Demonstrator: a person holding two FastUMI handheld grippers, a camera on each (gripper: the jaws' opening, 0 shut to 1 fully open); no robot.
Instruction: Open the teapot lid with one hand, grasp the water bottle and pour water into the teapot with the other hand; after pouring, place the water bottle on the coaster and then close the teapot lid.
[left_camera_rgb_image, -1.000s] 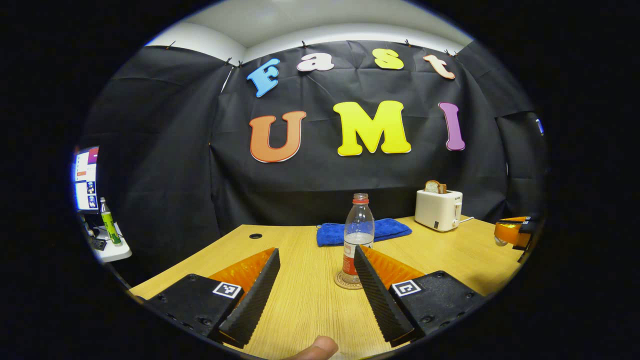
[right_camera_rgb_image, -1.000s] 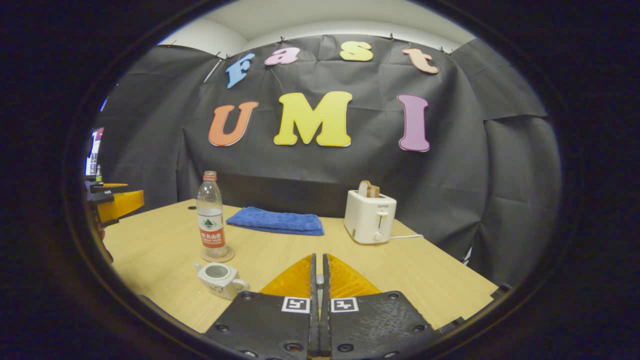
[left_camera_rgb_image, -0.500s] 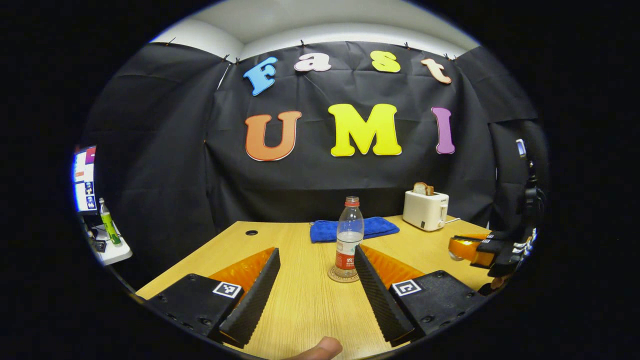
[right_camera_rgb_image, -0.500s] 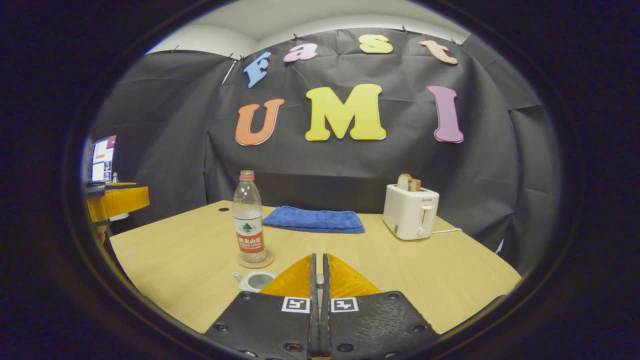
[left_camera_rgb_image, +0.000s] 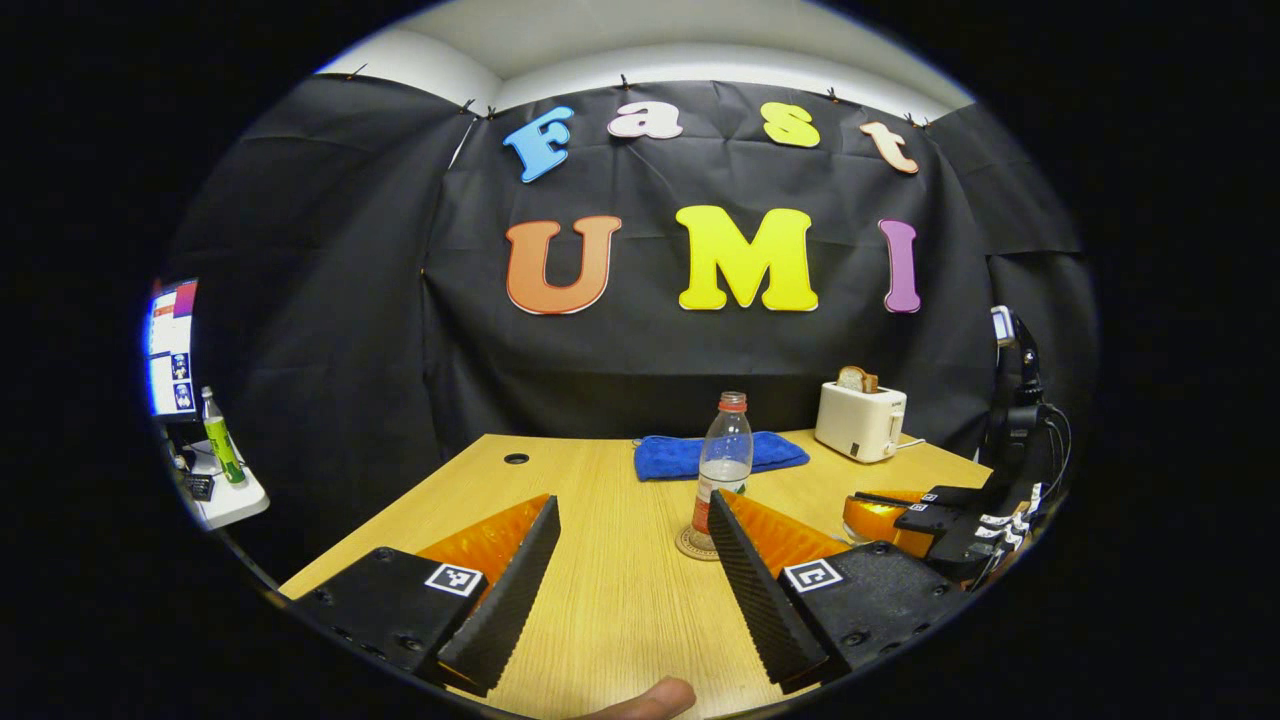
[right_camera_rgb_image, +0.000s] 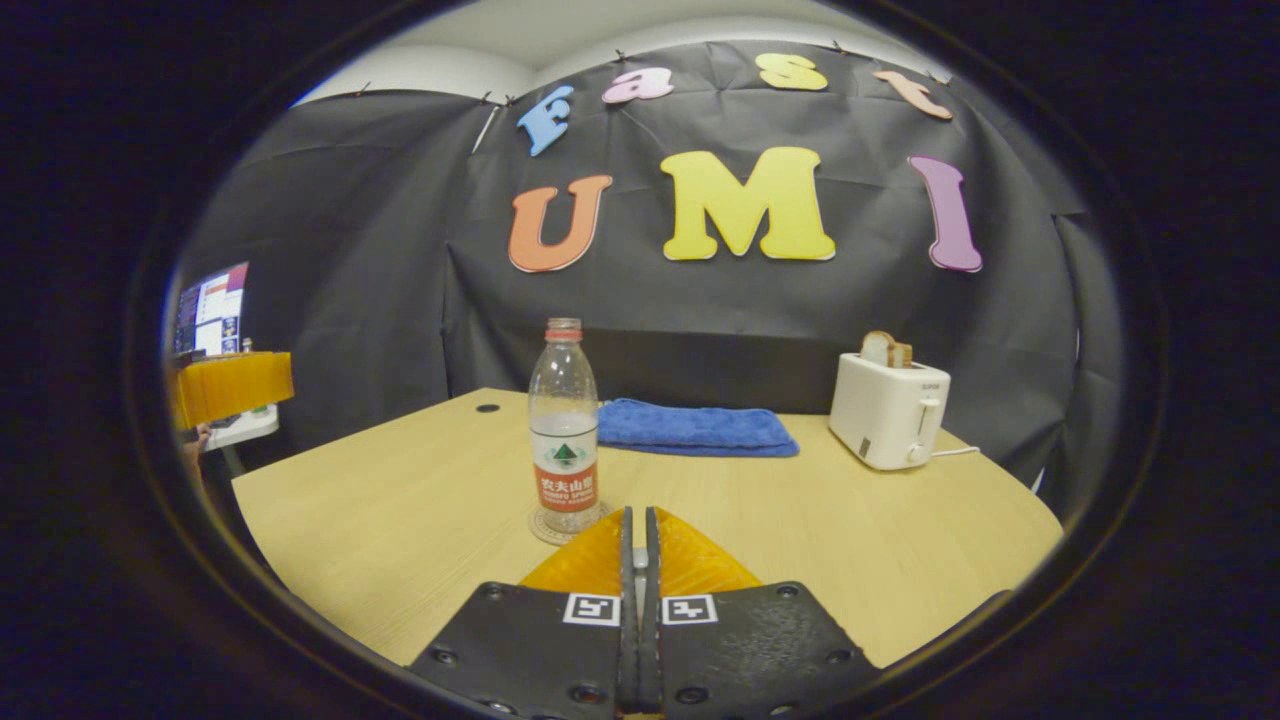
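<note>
Pale wood-grain table (left_camera_rgb_image: 600, 600) with a rounded near edge and a small dark cable hole (left_camera_rgb_image: 516, 458) toward its far left corner; the wide stretch of bare top on the left side, from the near edge to the hole, lies open. Left gripper (left_camera_rgb_image: 630, 590) hangs low over the near edge with its ribbed wedge fingers (left_camera_rgb_image: 500, 600) spread wide and nothing between them; a fingertip (left_camera_rgb_image: 645, 700) shows at the bottom of the left gripper view. Clear plastic water bottle with red cap and red-and-white label (right_camera_rgb_image: 564, 430) stands upright on a round woven tan coaster (right_camera_rgb_image: 545, 528) near the table's middle, partly filled, apart from both grippers. Right gripper (right_camera_rgb_image: 637, 560) sits just in front of the coaster in its own view, fingers pressed together to a thin slit; whether anything is pinched between them I cannot tell. In the left gripper view the same gripper shows at the right table edge. Behind the bottle lies a folded blue terry towel (right_camera_rgb_image: 695, 428), soft and flat, near the far edge. A boxy white toaster with bread slices in it (right_camera_rgb_image: 888, 410) stands far right, its cord trailing toward the edge. Beyond the left edge, a white side shelf (left_camera_rgb_image: 225, 500) carries a green bottle (left_camera_rgb_image: 220, 440)
</note>
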